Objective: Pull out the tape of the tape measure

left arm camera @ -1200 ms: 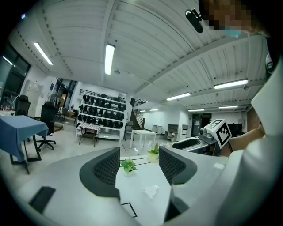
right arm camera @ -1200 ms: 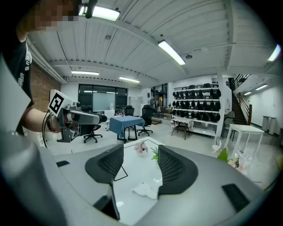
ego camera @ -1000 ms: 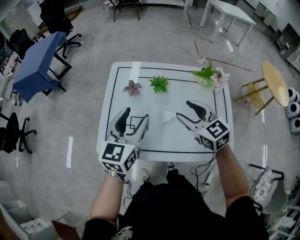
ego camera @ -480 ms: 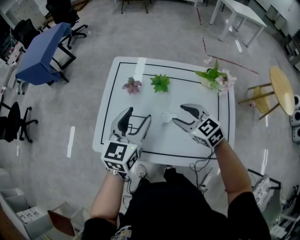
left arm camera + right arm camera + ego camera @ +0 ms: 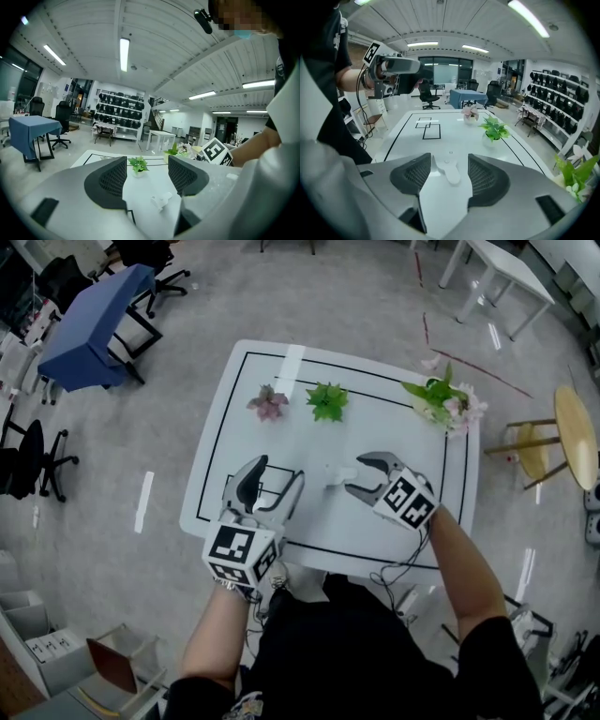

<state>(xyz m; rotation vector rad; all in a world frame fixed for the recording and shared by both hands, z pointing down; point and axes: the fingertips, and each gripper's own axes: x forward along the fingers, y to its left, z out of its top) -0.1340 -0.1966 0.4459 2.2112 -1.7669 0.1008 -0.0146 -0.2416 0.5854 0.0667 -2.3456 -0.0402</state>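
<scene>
The left gripper (image 5: pixel 274 480) hangs over the near left corner of the white worktop (image 5: pixel 234 399). Its jaws stand wide apart with nothing between them. Its own view looks across the worktop through that gap. Under it, two black outlined rectangles (image 5: pixel 431 131) are marked on the surface, inside the black line that runs round the worktop's edges.

The right gripper (image 5: pixel 354 474) is over the near half of the worktop, towards the right edge, and points in towards the middle. Its jaws are also spread. The tape measure (image 5: pixel 336 472), a small white case, lies flat on the worktop about midway between the left and right edges. In the right gripper view it sits in the gap between the two dark pads, closer to the left-hand pad. Whether that pad touches it cannot be made out. The jaws are not closed on it.

Three plants stand along the far edge, inside the black line. A small pink-flowered plant (image 5: pixel 269 403) is towards the far left corner, and a green leafy plant (image 5: pixel 326 401) is just beside it. A larger bunch of leaves and pale flowers (image 5: pixel 446 401) is at the far right corner.
</scene>
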